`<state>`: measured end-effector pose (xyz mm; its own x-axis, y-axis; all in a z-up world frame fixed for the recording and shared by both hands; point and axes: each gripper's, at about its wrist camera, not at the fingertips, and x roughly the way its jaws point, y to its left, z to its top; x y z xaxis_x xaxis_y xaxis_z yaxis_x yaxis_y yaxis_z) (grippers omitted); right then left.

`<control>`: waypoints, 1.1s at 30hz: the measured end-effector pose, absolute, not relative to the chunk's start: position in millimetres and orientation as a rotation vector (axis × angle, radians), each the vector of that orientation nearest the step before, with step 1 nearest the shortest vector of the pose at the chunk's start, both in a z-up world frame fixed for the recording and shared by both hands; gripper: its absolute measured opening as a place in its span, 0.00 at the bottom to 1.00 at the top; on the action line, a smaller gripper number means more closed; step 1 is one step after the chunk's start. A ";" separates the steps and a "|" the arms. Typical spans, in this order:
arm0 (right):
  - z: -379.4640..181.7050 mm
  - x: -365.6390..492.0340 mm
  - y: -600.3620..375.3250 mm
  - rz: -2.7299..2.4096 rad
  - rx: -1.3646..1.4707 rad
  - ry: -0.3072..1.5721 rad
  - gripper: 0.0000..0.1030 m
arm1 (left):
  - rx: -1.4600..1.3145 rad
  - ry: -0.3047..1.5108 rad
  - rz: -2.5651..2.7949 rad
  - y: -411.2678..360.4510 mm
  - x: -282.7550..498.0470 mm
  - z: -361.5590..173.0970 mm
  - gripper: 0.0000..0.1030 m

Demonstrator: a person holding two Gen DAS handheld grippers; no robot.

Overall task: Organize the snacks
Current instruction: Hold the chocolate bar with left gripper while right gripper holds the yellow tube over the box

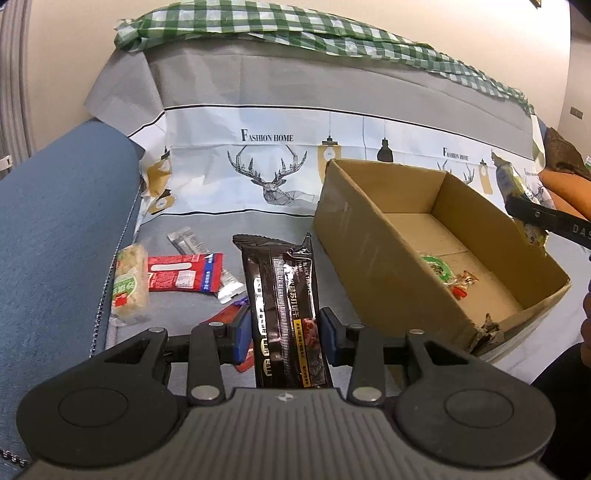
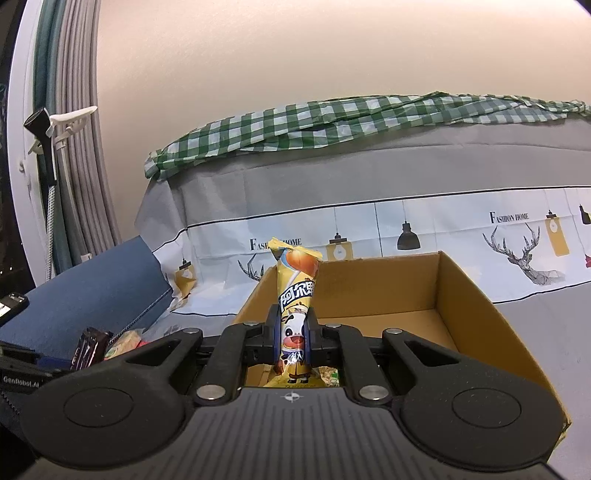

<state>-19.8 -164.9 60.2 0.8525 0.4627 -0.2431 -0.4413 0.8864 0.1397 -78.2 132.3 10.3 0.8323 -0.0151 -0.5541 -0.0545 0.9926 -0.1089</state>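
Note:
My left gripper is shut on a long black cracker pack, its blue pads pressing both sides, above the grey printed cover. To its right stands an open cardboard box with a green-labelled snack and a small wrapped sweet inside. My right gripper is shut on an upright yellow pack with a cartoon cow, held over the box. In the left wrist view that yellow pack shows at the box's far right corner.
Loose snacks lie left of the box: a pale pack with a green label, a red pack, a silver pack. A blue sofa arm rises at the left. A green checked cloth lies along the backrest.

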 end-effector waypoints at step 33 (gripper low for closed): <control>52.4 10.7 -203.6 0.135 0.235 0.199 0.11 | -0.062 0.422 -0.198 -5.5 13.1 103.7 0.41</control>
<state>10.7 -203.6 52.4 0.9714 0.1553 -0.1799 -0.1090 0.9638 0.2434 13.1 -5.5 103.7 0.8932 -0.2036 -0.4008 0.1779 0.9789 -0.1008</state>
